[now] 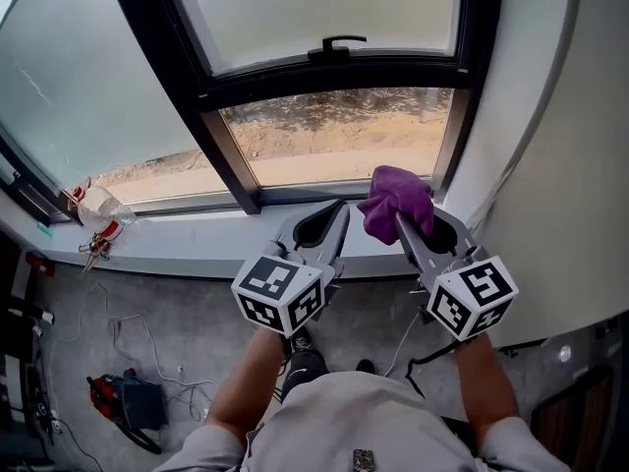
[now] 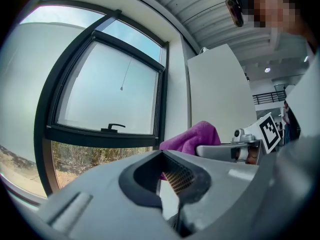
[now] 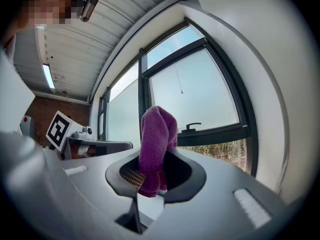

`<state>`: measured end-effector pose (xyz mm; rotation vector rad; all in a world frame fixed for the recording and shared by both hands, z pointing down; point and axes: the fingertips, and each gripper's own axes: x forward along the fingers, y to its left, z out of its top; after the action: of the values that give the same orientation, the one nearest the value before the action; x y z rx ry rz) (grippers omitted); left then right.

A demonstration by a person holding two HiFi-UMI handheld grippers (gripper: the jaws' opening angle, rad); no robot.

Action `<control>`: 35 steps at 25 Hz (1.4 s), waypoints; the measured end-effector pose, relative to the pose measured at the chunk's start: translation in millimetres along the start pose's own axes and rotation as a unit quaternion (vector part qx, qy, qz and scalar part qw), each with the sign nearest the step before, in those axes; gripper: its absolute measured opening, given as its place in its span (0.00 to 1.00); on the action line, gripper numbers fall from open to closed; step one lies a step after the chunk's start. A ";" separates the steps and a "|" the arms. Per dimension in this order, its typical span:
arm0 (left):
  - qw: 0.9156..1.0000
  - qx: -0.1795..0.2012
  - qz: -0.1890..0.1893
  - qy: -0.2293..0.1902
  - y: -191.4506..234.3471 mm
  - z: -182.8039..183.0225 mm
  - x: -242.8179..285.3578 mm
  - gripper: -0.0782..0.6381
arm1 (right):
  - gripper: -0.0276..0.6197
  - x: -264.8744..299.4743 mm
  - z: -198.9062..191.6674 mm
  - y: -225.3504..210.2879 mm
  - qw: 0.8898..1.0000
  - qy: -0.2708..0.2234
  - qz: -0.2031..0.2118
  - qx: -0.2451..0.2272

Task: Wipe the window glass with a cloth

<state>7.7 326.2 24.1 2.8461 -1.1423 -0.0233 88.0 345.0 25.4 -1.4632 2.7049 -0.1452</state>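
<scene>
Holding a gripper in each hand, we stand at a dark-framed window and look steeply down on it. Our right gripper sits right of centre in the head view, its jaws clamped on a purple cloth. The cloth bunches up above the jaw tips and hangs a little below them in the right gripper view. From the head view the cloth overlaps the lower right corner of the lower pane, just above the window sill. We cannot tell whether it touches the glass. Our left gripper lies just beside the right one, toward the centre of the frame, and it points at the same lower frame. Its jaws are drawn together with nothing between them; in the left gripper view the cloth shows just beyond them, to the right. The upper pane fills the top of the frame, with a black handle on its bottom rail. Through the lower pane we see sandy ground and dry brush. At the left end of the sill lie a crumpled clear plastic bottle and a bunch of keys. On the grey floor at lower left we see loose white cables and a red object.
</scene>
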 end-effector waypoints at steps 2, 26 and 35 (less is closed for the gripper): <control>1.000 -0.003 -0.001 -0.002 14.1 -2.2 3.6 0.11 | 0.19 12.1 -2.9 -2.9 1.000 0.001 -0.006 -0.001; 0.990 -0.054 -0.120 0.056 247.5 -64.1 125.1 0.11 | 0.19 240.3 -60.9 -68.5 0.983 0.082 -0.166 -0.013; 0.989 -0.065 -0.117 0.065 244.7 -99.5 203.1 0.11 | 0.19 250.9 -84.3 -154.8 0.981 0.077 -0.180 -0.011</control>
<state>-10.1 16.0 144.5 2.8007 -0.7512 0.0696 71.1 55.1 123.9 -2.0151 2.5272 -0.2551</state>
